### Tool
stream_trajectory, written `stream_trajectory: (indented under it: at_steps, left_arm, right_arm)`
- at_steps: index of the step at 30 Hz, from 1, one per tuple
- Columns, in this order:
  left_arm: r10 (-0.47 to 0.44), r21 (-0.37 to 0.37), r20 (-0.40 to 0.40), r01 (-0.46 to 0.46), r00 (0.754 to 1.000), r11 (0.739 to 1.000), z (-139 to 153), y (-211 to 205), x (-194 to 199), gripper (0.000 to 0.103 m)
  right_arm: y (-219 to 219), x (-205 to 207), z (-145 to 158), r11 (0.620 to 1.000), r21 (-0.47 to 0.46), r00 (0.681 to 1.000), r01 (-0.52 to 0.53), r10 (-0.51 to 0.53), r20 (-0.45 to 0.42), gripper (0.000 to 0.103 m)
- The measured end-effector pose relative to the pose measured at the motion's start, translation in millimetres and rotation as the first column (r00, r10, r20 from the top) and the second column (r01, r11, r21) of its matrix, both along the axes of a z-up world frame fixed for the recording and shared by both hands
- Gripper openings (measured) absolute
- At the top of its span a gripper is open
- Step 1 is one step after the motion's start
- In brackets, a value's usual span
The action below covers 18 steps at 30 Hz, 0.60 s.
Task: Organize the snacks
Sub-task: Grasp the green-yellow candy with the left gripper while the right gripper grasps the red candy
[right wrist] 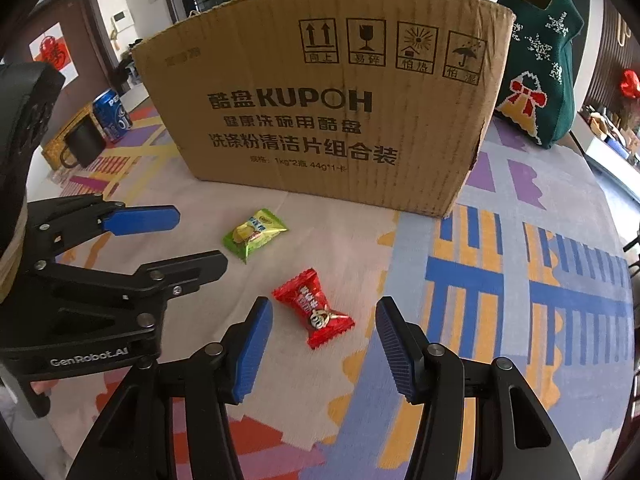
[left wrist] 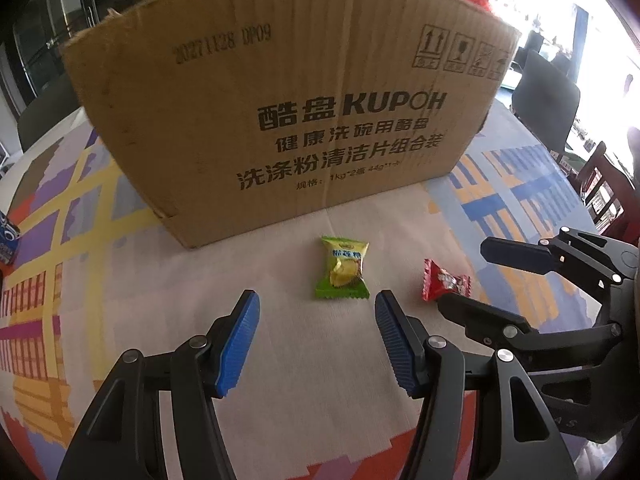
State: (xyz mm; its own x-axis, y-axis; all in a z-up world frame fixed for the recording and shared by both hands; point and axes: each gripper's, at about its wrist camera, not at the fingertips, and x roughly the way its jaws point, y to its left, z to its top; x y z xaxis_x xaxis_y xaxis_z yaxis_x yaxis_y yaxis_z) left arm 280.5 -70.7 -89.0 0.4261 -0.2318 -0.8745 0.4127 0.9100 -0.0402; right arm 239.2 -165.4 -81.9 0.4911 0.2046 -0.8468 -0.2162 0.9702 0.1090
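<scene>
A green wrapped candy [left wrist: 342, 269] lies on the patterned tablecloth in front of a tall cardboard box [left wrist: 288, 112]. A red wrapped candy [left wrist: 445, 285] lies to its right. My left gripper [left wrist: 318, 316] is open and empty, just short of the green candy. In the right wrist view the red candy [right wrist: 314, 308] lies just ahead of my open, empty right gripper [right wrist: 324, 324], with the green candy [right wrist: 254, 234] farther left and the box [right wrist: 332, 120] behind. Each gripper shows in the other's view: the right one [left wrist: 464, 276], the left one [right wrist: 200, 236].
A blue soda can [right wrist: 113, 114] and a black mug [right wrist: 84, 146] stand at the left of the box. A green knitted Christmas bag [right wrist: 540, 68] stands at its right. Chairs [left wrist: 544, 100] stand beyond the table's far right edge. A blue packet [left wrist: 8, 240] lies at the left edge.
</scene>
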Motion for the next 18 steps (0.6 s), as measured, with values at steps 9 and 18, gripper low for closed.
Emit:
stream_trajectory:
  at_steps: [9,18]
  left_arm:
    - [-0.004,0.000,-0.015,0.004,1.000,1.000,-8,-9,14,0.059]
    - [-0.003,-0.001,-0.041,0.003,0.999,1.000,-15,-14,25,0.039]
  right_arm:
    - [-7,12,-8,1.000,0.022,1.000,0.017,-0.016,-0.011,0.045]
    - [-9,13,-15,0.999,0.036,0.999,0.025,-0.024,-0.029,0.025]
